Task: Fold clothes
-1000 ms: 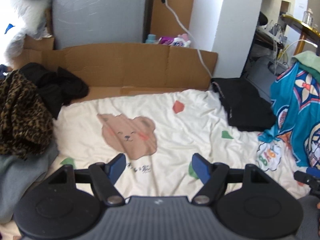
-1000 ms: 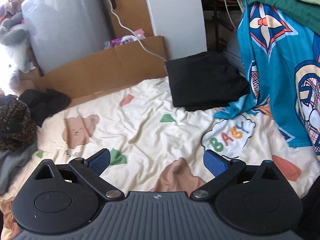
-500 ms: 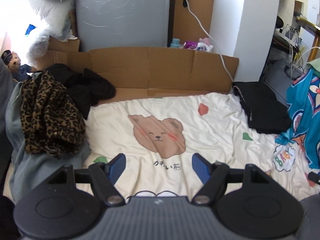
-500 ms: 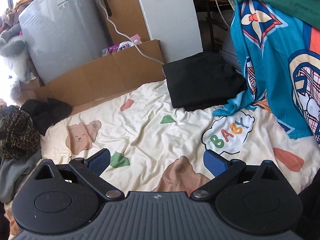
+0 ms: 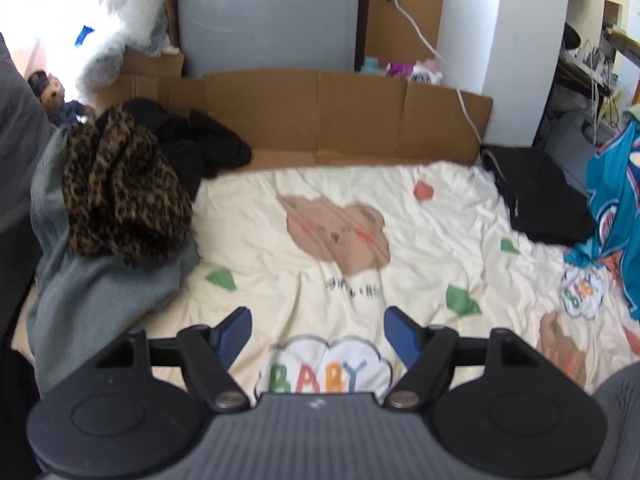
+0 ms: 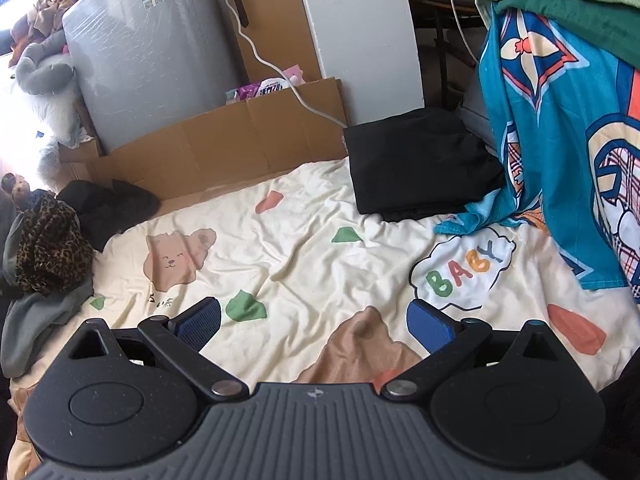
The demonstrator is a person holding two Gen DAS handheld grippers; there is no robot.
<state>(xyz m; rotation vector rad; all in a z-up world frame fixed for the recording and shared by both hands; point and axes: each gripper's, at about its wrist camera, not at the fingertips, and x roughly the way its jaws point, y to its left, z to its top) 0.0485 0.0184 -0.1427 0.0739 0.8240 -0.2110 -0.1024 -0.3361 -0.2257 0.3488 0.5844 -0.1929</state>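
Leopard-print garment far left of spread left hand-held gripper, right hand-held gripper spread, empty

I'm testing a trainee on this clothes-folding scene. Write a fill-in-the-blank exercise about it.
1. Both tongs, left tongs and right tongs, are ____ and hold nothing.
2. The leopard-print garment lies on a ____ garment.
3. The folded garment by the white pillar is ____ in colour.
4. The cloud print on the sheet reads ____.

Missing words: open; grey; black; BABY
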